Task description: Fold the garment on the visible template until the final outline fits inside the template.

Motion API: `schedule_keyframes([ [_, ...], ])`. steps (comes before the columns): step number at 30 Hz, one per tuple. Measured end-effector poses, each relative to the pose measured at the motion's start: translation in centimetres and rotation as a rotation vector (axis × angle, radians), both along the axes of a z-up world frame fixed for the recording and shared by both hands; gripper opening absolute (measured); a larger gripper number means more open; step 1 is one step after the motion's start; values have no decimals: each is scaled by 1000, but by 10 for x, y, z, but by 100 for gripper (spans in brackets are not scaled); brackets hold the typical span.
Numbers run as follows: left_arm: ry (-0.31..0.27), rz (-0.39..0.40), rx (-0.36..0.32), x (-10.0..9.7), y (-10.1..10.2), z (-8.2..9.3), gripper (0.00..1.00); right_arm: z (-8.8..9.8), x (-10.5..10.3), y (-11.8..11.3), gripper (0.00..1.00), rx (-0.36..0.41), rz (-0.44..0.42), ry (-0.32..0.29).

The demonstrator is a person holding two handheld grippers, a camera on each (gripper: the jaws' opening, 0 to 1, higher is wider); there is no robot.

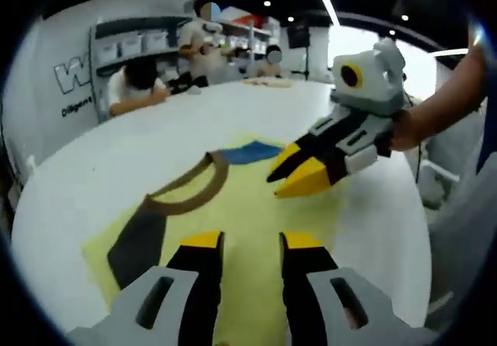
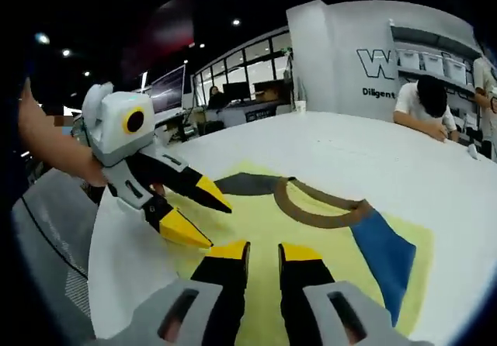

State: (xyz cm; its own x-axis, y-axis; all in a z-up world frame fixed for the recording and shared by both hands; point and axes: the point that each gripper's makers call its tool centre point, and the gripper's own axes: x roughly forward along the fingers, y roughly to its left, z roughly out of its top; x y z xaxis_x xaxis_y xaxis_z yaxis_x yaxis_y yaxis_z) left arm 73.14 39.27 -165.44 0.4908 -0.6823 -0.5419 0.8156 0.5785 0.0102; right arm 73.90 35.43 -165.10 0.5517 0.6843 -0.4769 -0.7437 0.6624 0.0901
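White tabletop (image 1: 116,167), flat yellow garment (image 1: 256,206)

Each tool has a grey moulded body with slotted shoulders, from which two black jaws tipped in yellow rise. The left tool (image 1: 251,245) and the right tool (image 2: 262,253) match in build. Behind each tool sits a pale grey housing, gripped by a bare hand (image 1: 405,129) and forearm.

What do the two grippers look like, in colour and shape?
Both match: the left gripper and right gripper have grey bodies and black jaws with yellow tips. Each carries a pale grey box with a yellow-ringed black lens. No sleeves or cables are visible.
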Motion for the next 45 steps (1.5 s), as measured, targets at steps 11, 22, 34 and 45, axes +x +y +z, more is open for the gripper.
schedule_keyframes([
  [11,-43,-27,62,2,31,-22,43,-25,-8,-38,44,-107,36,-31],
  [22,-14,93,39,-13,84,-16,55,-25,-17,-94,31,-112,-20,-41],
  [34,31,150,18,-19,117,-22,55,-26,-30,-124,37,-80,-80,-26],
  [45,57,142,147,-44,145,-21,59,-15,-50,-152,43,-105,-173,33],
])
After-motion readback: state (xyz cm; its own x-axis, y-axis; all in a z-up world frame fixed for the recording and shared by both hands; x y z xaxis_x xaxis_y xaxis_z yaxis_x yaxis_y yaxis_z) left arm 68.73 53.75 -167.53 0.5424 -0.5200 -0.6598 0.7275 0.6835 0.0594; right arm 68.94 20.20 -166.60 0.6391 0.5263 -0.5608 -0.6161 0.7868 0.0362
